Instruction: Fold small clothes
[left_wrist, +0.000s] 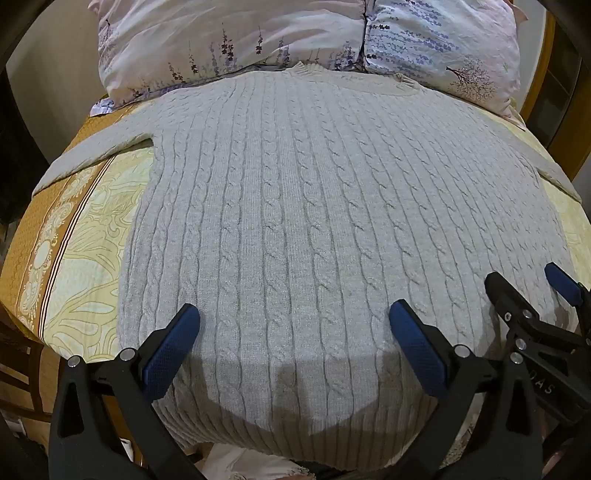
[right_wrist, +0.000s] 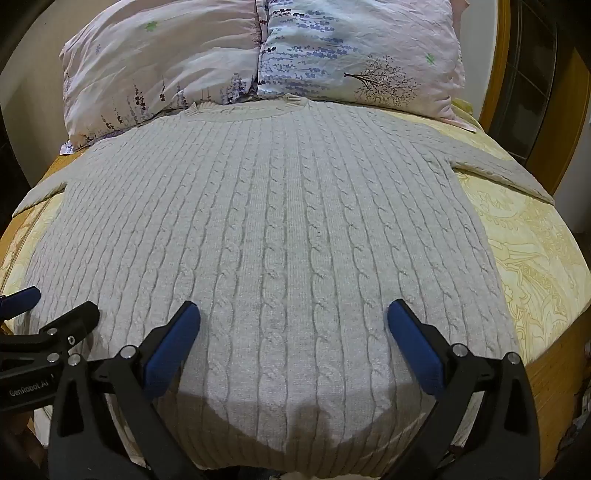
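- On the bed (right_wrist: 524, 258), sweater (left_wrist: 295, 206) lies flat and face up, collar toward the pillows (right_wrist: 258, 55), hem at the near edge under me.
- Sleeves both spread out sideways; one runs off toward each side of the bed. No fold made yet as far as I see.
- Left tongs (left_wrist: 293, 332) released, wide apart, nothing between them, hanging over the lower body of the knit.
- Right tongs (right_wrist: 293, 332) same: released, empty, just beside the left pair, over the hem area.
- Can't tell if either pair touches the fabric.
- My read: task at the start. Left to do: sleeves in, sides in, then bottom up to collar.
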